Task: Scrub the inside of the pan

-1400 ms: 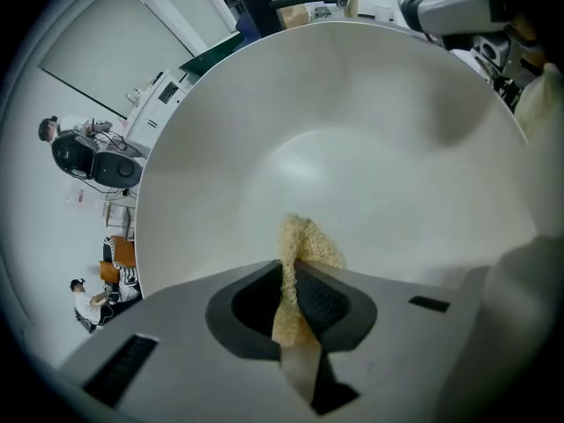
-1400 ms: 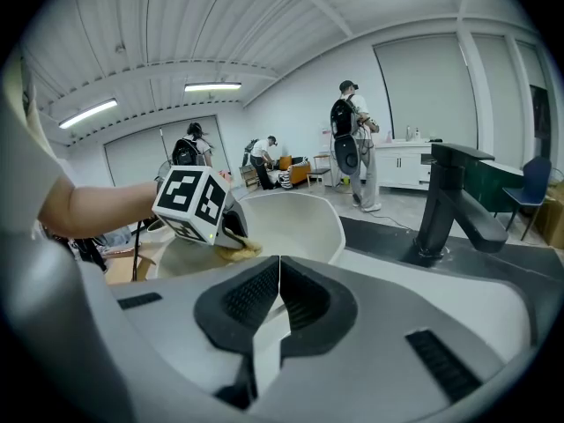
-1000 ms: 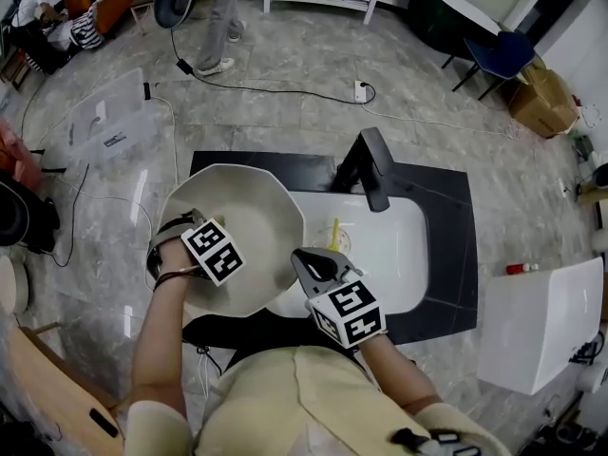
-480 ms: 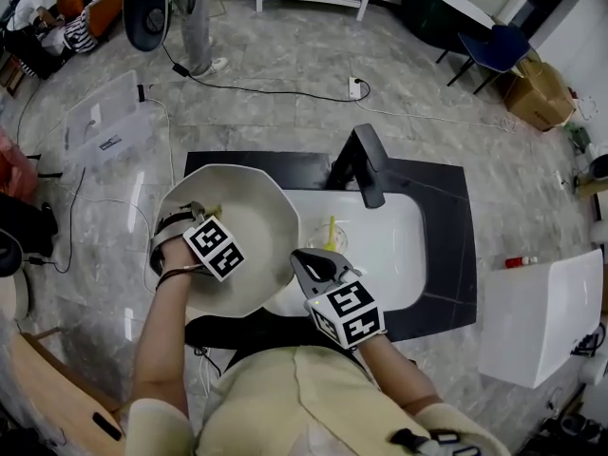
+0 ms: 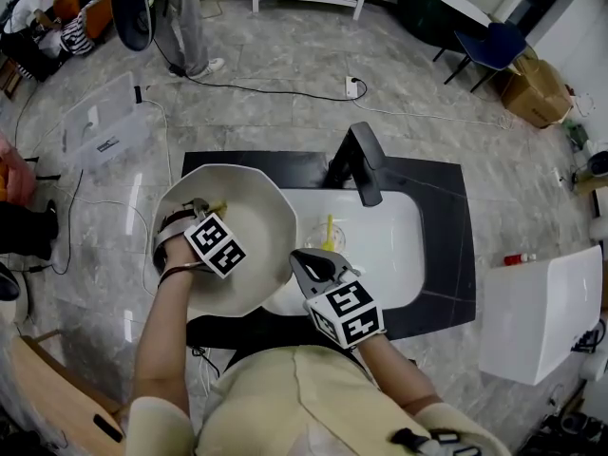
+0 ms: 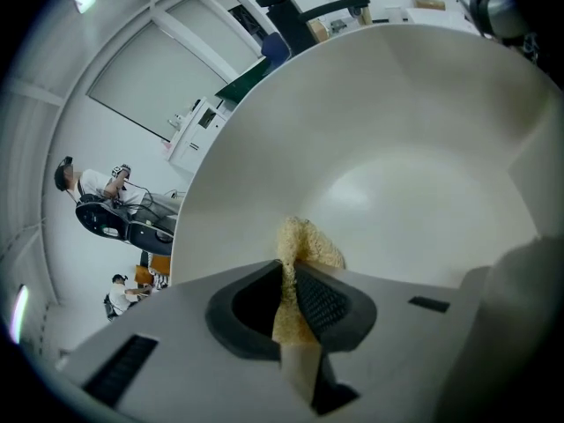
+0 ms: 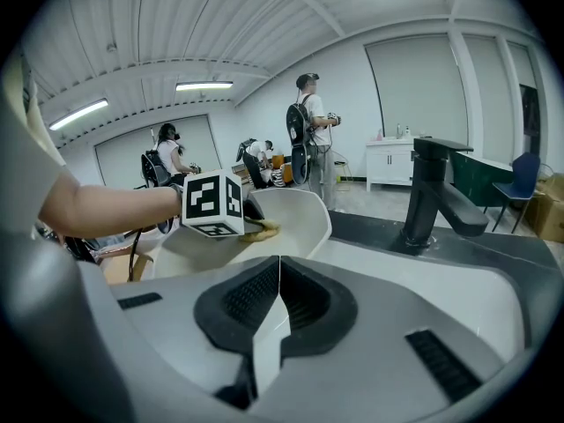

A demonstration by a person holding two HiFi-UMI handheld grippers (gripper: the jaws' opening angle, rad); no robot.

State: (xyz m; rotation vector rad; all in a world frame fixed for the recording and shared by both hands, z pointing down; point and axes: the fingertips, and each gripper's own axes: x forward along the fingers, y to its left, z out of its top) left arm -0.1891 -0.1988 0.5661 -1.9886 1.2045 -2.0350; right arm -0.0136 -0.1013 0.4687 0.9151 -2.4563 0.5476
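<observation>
The cream faceted pan [image 5: 256, 221] rests tilted at the sink's left end, over the counter edge. My left gripper [image 5: 197, 209] reaches into it and is shut on a yellow sponge [image 6: 305, 241], pressed against the pan's inner wall [image 6: 397, 148]. In the left gripper view, the left gripper [image 6: 292, 277] pinches the sponge between its pads. My right gripper [image 5: 306, 262] sits at the pan's near right rim with its jaws closed on a thin white edge that looks like the pan's rim. The right gripper [image 7: 279, 276] looks across at the pan [image 7: 300, 205] and sponge [image 7: 256, 229].
A white sink [image 5: 404, 245] set in a black counter [image 5: 451, 255] holds a yellow item [image 5: 330, 232] near its drain. A black tap [image 5: 361, 164] stands at the back. A white box [image 5: 537, 316] is on the right; cables and people are on the floor behind.
The left gripper with the sponge has shifted slightly across the pan's inside. The right gripper has stayed put. A person at the back has moved left.
</observation>
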